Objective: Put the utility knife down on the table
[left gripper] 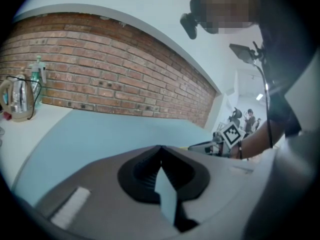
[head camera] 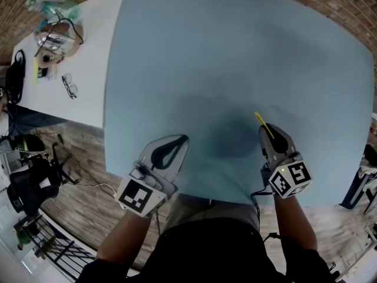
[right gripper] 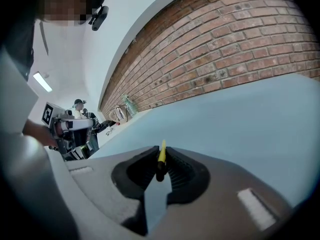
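Item 1, right gripper (head camera: pixel 268 131) (right gripper: pixel 161 160): I am holding it in my right hand over the near edge of the blue table (head camera: pixel 235 52). Its jaws are closing narrowly on the utility knife (head camera: pixel 261 121) (right gripper: pixel 162 148) and are gripping it between the ribbed pads. Its marker cube (head camera: pixel 290 179) is sitting at the rear, next to my wrist.

Item 2, utility knife: a slim yellow body with a dark end. It is sticking forward and up out of the right jaws, pointing away from me across the blue table. It is being carried in the grip, not lying on the tabletop.

Item 3, left gripper (head camera: pixel 184 138) (left gripper: pixel 160 149): I am holding it in my left hand, also at the table's near edge and well apart from the right one. Its jaws are meeting at the tips and are carrying nothing. Its marker cube (head camera: pixel 139 194) is facing up toward my head.

Item 4, blue table: it is filling most of the head view, with a soft dark shadow lying on it between the two grippers.

Item 5, white table (head camera: pixel 94 58): it is standing to the left of the blue one and is bearing a kettle (head camera: pixel 56 40) (left gripper: pixel 17 101), a bottle (left gripper: pixel 39 79) and a pair of glasses (head camera: pixel 69 86).

Item 6, brick wall (left gripper: pixel 100 79) (right gripper: pixel 225 49): it is running along the far side of both tables.
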Available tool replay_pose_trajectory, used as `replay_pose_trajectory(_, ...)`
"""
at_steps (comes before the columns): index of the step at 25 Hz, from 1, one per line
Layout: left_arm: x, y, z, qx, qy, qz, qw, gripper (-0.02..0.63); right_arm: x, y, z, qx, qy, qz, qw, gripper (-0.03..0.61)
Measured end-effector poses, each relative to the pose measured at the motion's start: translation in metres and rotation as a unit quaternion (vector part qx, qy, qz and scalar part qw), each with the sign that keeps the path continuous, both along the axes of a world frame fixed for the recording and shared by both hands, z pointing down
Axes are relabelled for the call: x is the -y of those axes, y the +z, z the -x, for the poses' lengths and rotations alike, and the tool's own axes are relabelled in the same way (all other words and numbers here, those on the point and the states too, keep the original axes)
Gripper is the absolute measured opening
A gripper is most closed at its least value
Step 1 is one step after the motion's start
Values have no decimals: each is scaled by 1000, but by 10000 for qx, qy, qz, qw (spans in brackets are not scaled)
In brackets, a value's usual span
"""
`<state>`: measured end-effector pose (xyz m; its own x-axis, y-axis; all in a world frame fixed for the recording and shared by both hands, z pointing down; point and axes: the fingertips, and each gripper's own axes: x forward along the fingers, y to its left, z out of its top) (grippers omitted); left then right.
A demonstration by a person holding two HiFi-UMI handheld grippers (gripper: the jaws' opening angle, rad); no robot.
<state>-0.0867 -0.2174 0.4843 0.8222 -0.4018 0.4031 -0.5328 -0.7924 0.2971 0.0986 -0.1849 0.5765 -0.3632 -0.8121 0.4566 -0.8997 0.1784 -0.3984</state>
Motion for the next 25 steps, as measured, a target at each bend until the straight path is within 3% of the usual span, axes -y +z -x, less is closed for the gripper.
replay_pose_trajectory(25, -12, -6, 0, -95, -79, 3, 9999, -14, -1, 21, -2, 59, -162, 328, 9993, 46)
